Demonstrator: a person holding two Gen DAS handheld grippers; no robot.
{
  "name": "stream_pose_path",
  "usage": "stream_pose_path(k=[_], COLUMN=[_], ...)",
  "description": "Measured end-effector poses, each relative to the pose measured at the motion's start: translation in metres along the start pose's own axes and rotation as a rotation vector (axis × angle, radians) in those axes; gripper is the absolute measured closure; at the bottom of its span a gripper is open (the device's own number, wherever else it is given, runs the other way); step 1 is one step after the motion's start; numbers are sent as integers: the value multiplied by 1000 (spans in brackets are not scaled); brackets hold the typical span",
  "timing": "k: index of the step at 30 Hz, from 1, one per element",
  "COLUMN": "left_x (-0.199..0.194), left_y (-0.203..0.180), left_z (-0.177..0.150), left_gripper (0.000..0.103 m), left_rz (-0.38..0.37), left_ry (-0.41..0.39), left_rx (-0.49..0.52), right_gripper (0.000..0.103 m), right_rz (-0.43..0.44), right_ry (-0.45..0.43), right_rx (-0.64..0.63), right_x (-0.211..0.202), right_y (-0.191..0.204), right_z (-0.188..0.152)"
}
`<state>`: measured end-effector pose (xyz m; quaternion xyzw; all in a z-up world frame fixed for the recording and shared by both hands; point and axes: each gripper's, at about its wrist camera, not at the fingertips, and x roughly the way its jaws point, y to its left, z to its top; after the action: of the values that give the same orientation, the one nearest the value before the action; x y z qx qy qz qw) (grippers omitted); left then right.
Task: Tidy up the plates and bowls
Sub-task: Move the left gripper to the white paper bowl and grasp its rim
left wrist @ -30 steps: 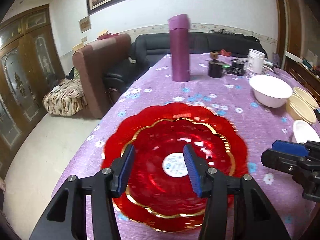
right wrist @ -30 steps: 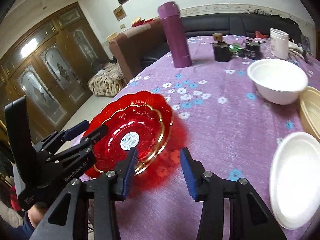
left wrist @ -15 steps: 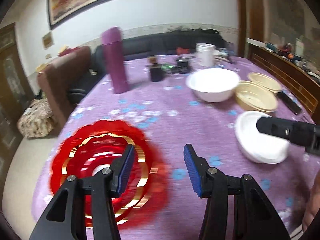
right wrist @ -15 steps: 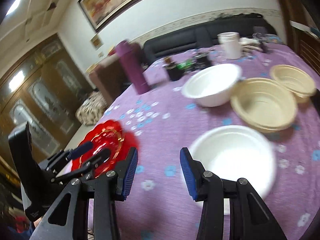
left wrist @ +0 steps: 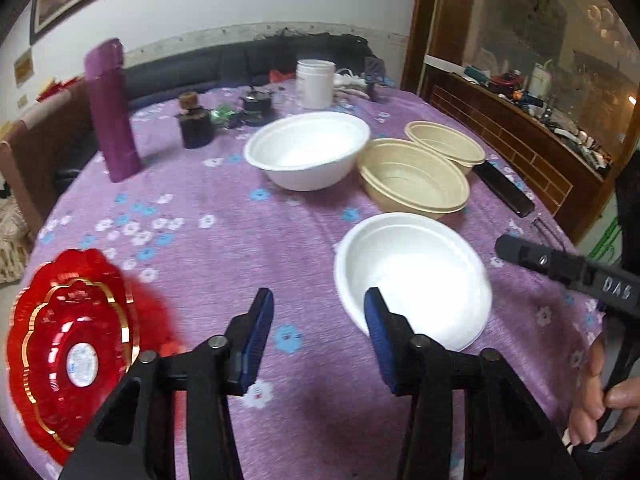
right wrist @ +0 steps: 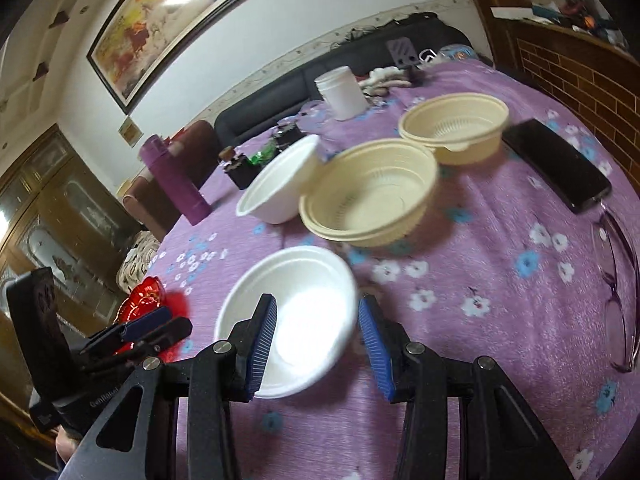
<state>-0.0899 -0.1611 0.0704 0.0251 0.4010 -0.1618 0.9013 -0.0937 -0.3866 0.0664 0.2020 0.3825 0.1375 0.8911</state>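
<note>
A red scalloped plate (left wrist: 72, 344) with gold trim lies at the table's near left; it shows small in the right wrist view (right wrist: 146, 296). A shallow white bowl (left wrist: 416, 276) lies near me, also in the right wrist view (right wrist: 296, 312). Behind stand a deep white bowl (left wrist: 308, 152) and two beige bowls (left wrist: 416, 180) (left wrist: 446, 142). My left gripper (left wrist: 318, 340) is open and empty, just left of the shallow white bowl. My right gripper (right wrist: 318, 340) is open and empty, its jaws over that bowl's near right rim.
On the purple flowered tablecloth (left wrist: 224, 220) stand a purple flask (left wrist: 110, 112), a white jar (left wrist: 315, 83) and small dark pots (left wrist: 194, 124). A black phone (right wrist: 556, 164) and glasses (right wrist: 620, 288) lie at the right. A wooden sideboard (left wrist: 520, 136) runs along the right.
Both grippers have swung right, away from the red plate and toward the shallow white bowl. The red plate stays on the table, now at the left edge of view.
</note>
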Motion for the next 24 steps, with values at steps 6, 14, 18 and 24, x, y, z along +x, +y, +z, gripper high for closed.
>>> stream_pose_path(k=[6, 14, 18, 24], left_x=[33, 46, 40, 31], left_y=[-1, -15, -17, -9], left_z=[6, 1, -1, -4], left_gripper=[70, 84, 84, 84], left_rz=[-98, -42, 2, 27], left_ry=[74, 72, 47, 32], left_rx=[-36, 21, 49, 43], right_gripper=[71, 89, 89, 89], right_rz=[1, -32, -29, -17], right_ry=[41, 54, 57, 58], right_rx=[-10, -33, -33, -52], right_x=[12, 19, 20, 22], right_y=[-4, -3, -2, 8], right_z=[-7, -14, -15, -15])
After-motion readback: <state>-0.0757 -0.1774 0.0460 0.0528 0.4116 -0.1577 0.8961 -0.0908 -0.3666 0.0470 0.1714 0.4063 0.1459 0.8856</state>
